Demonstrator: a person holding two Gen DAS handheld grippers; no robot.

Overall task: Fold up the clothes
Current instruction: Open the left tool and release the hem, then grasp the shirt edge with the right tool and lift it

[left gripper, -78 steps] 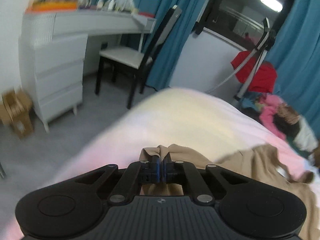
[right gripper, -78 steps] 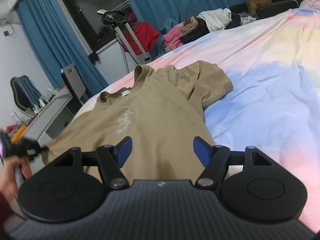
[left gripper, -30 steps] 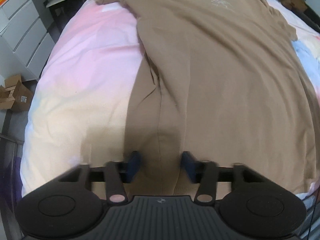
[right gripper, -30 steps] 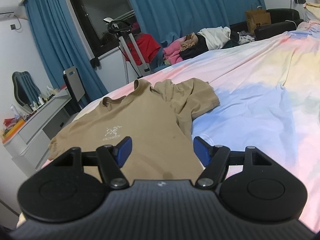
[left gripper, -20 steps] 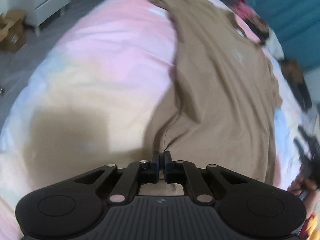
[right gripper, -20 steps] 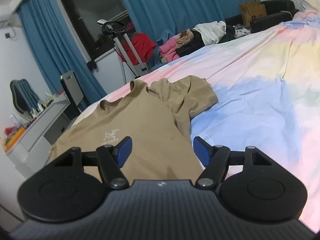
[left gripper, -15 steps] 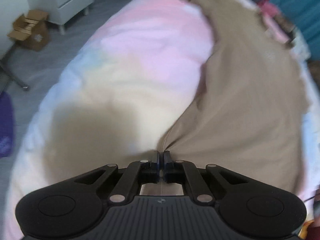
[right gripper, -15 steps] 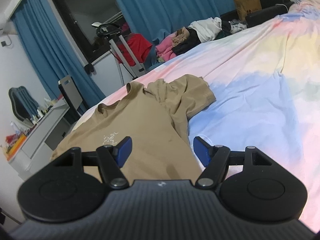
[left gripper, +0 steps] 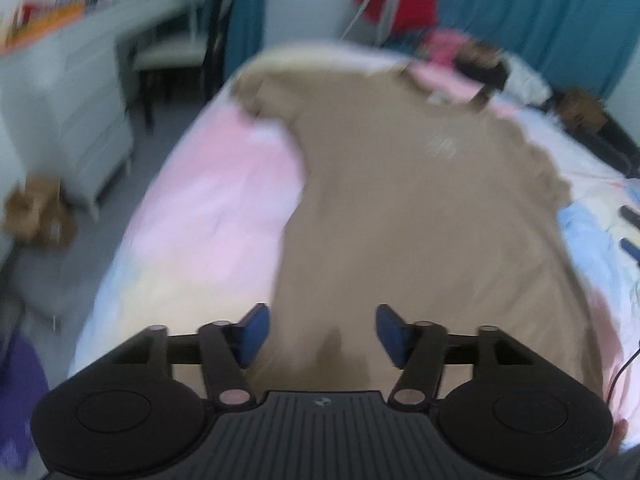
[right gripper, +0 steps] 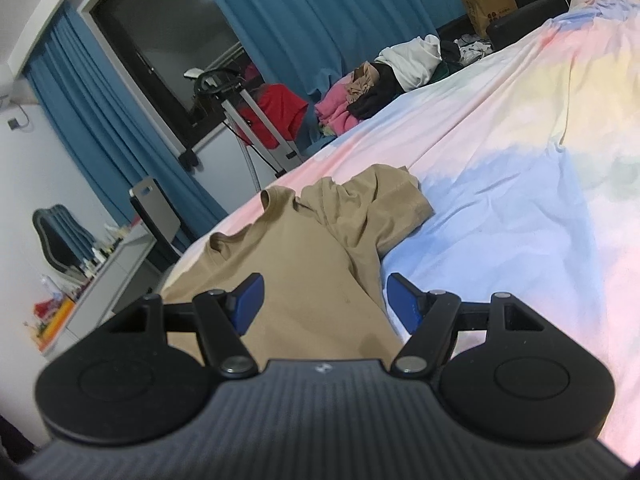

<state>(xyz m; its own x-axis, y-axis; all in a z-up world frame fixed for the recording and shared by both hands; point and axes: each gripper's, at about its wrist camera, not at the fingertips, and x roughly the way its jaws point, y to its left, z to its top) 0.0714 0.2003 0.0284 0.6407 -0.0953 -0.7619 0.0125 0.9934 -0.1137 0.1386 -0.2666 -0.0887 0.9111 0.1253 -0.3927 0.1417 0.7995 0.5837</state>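
Left claw [left gripper: 322, 332], right claw [right gripper: 324, 300], black ribbed bodies, round side discs, silver pivot screws, blue pads [left gripper: 252, 330].

Both wrist views near, sharing T-shirt [left gripper: 420, 208]

The T-shirt [left gripper: 420, 216] lies spread flat on the bed [left gripper: 208, 216], its hem at the near edge and its collar toward the far edge. One sleeve reaches toward the bed's far left corner; the other sleeve [right gripper: 384, 204] lies bunched on the shirt's right side. The left claw [left gripper: 320, 330] hangs over the hem at the near edge, fingers spread apart. The right claw [right gripper: 322, 300] hangs over the shirt's right side edge, fingers likewise spread. Past the bed's left edge stand a drawer unit [left gripper: 76, 120] and a chair [left gripper: 180, 52], with a cardboard box [left gripper: 36, 210] on the floor. Beyond the far edge lies a pile of clothes [right gripper: 384, 80].
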